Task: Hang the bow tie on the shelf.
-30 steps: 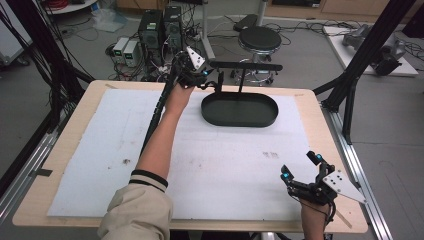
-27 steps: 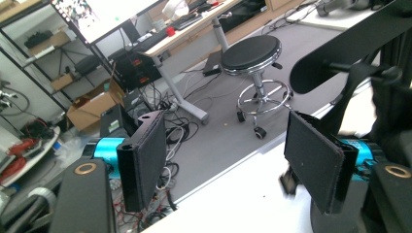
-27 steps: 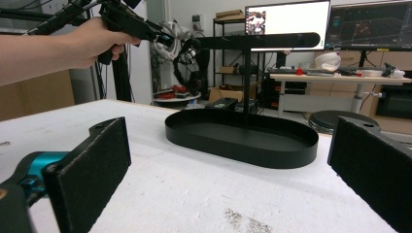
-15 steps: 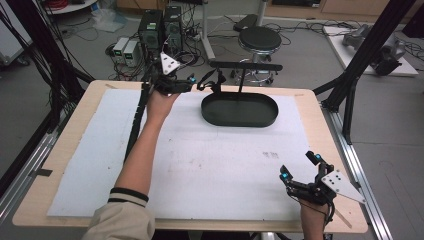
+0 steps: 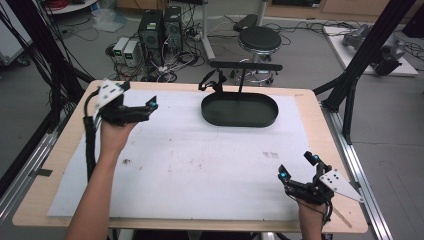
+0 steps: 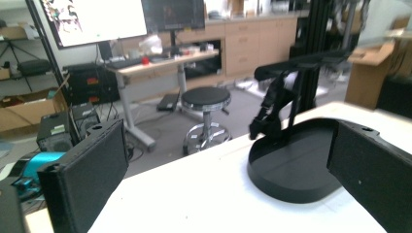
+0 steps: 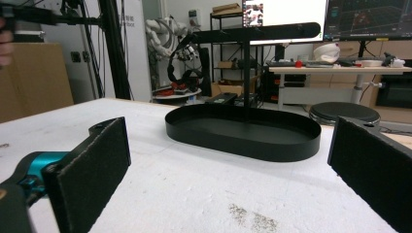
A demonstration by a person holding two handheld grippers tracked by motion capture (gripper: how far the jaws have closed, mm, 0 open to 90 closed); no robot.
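**Both grippers spread and empty, stand at the far edge of the table**

A black stand (image 5: pixel 239 107) sits on the white sheet (image 5: pixel 200 165) covering the wooden table (image 5: pixel 320 110), near the far edge and a little right of centre. Its base is a shallow oval tray; a thin post rises from the back of the tray and carries a horizontal bar (image 5: pixel 245 65) at the top. A black strap (image 5: pixel 212 82) hangs from the left end of that bar, dangling over the tray's left end.

The left gripper (image 5: pixel 150 107) is held above the far left part of the table, well apart from the stand, and points towards it. Its jaws stand wide apart with nothing between them; in the left gripper view the tray (image 6: pixel 291 165) and the hanging strap (image 6: pixel 267 114) show between the two jaws.

The right gripper (image 5: pixel 299 167) is held low near the front right corner of the table, its jaws likewise spread and holding nothing. In the right gripper view the stand (image 7: pixel 243 128) shows ahead across the white sheet, with a few dark specks (image 7: pixel 250 216) on the sheet in front of the jaws.

Beyond the table stand a round black stool (image 5: pixel 259 39) and computer cases (image 5: pixel 160 25) on the floor.
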